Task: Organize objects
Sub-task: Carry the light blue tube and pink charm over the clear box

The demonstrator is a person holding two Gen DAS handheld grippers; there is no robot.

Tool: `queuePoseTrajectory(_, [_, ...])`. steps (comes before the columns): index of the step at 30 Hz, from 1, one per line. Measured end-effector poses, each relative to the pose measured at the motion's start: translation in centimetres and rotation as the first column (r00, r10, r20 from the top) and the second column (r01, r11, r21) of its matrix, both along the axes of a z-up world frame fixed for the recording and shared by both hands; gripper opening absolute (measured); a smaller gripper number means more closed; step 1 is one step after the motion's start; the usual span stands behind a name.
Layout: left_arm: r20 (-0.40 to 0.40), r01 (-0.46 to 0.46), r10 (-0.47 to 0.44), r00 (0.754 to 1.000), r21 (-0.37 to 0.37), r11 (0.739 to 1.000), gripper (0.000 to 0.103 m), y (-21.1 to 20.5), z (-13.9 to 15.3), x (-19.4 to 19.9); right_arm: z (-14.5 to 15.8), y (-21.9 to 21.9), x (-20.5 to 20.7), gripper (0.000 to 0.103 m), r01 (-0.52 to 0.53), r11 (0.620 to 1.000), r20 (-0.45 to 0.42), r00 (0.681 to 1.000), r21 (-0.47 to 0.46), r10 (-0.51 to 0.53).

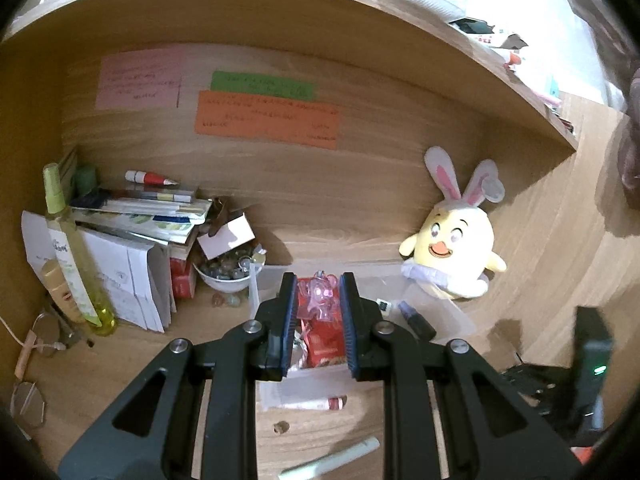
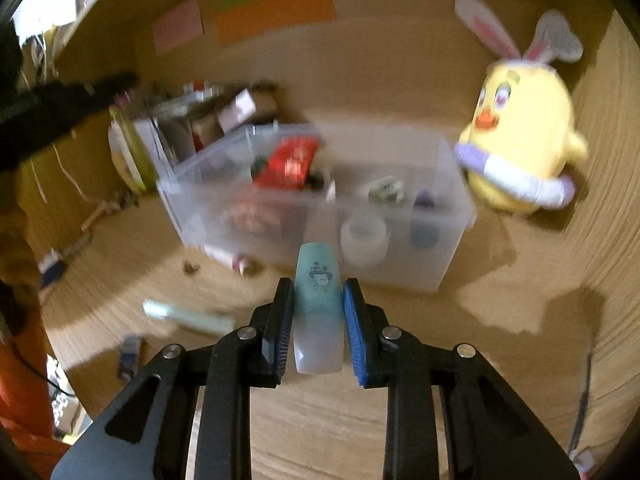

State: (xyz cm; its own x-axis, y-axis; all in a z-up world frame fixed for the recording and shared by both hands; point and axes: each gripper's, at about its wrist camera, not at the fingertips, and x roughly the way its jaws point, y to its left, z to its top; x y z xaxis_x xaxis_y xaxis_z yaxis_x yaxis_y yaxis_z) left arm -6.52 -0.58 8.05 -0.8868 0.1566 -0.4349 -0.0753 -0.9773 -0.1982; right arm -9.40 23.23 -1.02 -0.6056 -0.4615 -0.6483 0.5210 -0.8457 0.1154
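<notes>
The right hand-held gripper (image 2: 318, 312) is closed on a small teal case (image 2: 318, 284), held above the desk (image 2: 500, 360) just in front of the clear plastic bin (image 2: 440, 216). The left hand-held gripper (image 1: 319, 304) hangs over the bin with a pink trinket (image 1: 318, 294) between its pads, probably gripped. The bin looks crowded and light; a hurried drop could bounce the case out or nudge the plush chick (image 2: 520, 140).
</notes>
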Motion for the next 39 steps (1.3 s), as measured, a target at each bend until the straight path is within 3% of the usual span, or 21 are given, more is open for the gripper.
queuePoseTrajectory(7, [0.024, -0.018, 0.018, 1.0, 0.007, 1.0, 0.02, 0.2, -0.6, -1.9, 3.8, 0.4, -0.9, 0.023, 0.024, 0.999, -0.101, 0.994, -0.048, -0.029])
queuePoseTrajectory(20, [0.087, -0.024, 0.025, 0.996, -0.019, 1.0, 0.02, 0.7, -2.5, -4.9, 6.6, -0.1, -5.0, 0.023, 0.064, 0.996, -0.176, 0.982, -0.055, -0.073])
queuePoseTrajectory(26, [0.116, -0.016, 0.019, 0.993, -0.03, 0.999, 0.02, 1.2, -3.6, -6.1, 5.9, -0.5, -7.6, 0.023, 0.088, 0.996, -0.153, 0.984, -0.033, -0.092])
queuePoseTrajectory(39, [0.215, 0.012, -0.003, 0.977, -0.042, 0.999, 0.02, 1.7, -6.9, -8.7, 1.2, -1.6, -11.2, 0.023, 0.114, 0.992, -0.057, 0.992, 0.053, -0.111])
